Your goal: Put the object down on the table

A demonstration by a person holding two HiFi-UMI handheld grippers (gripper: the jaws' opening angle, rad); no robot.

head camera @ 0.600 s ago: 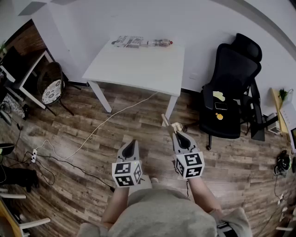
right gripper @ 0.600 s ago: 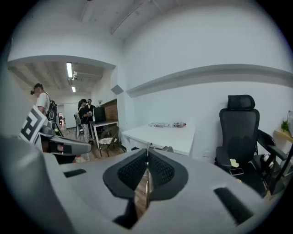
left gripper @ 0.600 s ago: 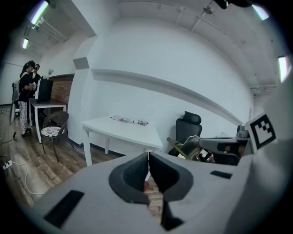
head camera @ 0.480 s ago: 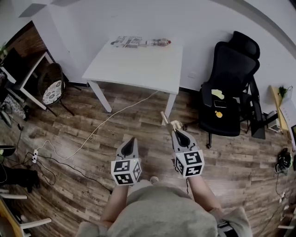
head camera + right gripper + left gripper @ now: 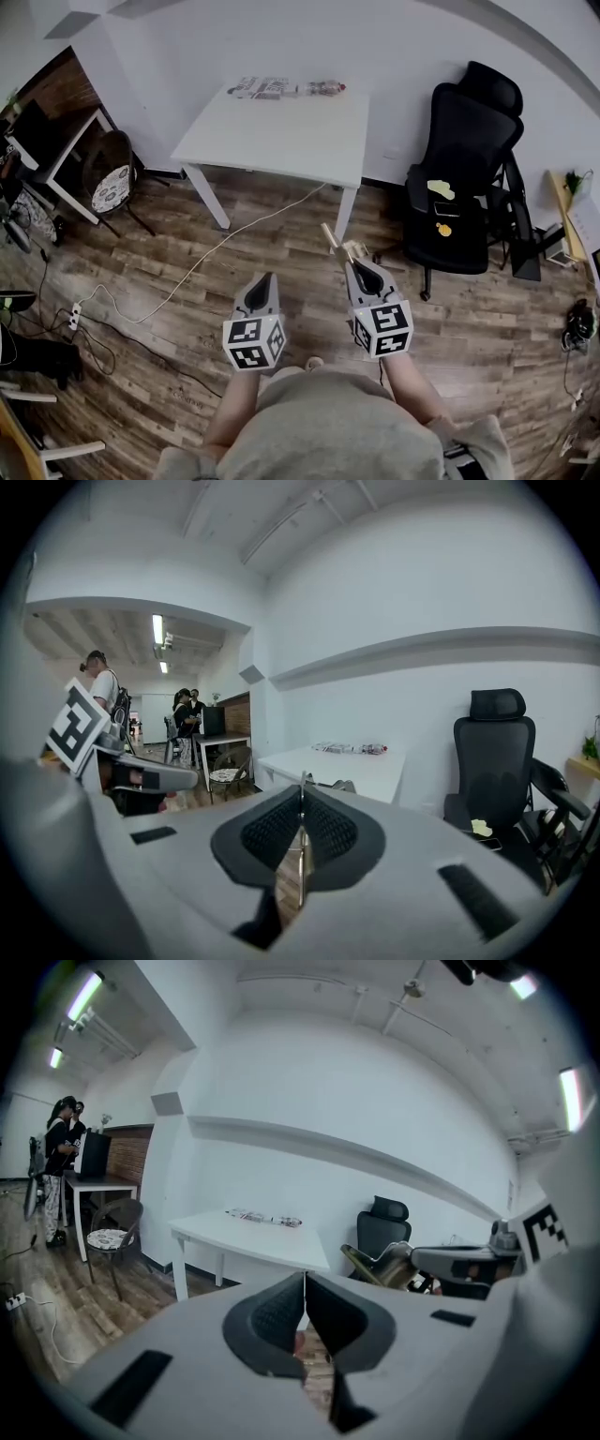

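Observation:
My right gripper (image 5: 353, 262) is shut on a thin tan object (image 5: 332, 238) that sticks out forward and left past its tips. In the right gripper view the right gripper (image 5: 301, 794) has its jaws pressed on the object's narrow edge (image 5: 299, 850). The left gripper view shows the same object (image 5: 371, 1265) as an olive-tan piece held at the right. My left gripper (image 5: 266, 279) is shut with nothing in it, its pads (image 5: 281, 1312) meeting. Both hang over the wooden floor, short of the white table (image 5: 281, 136).
A printed packet and a bottle (image 5: 286, 88) lie along the table's far edge. A black office chair (image 5: 464, 187) stands to the right, a round-seated chair (image 5: 108, 180) to the left. A white cable (image 5: 211, 255) runs across the floor. People stand in the far room (image 5: 187, 710).
Both grippers and the view have shifted slightly forward toward the table. The right gripper's hold on the object is unchanged.

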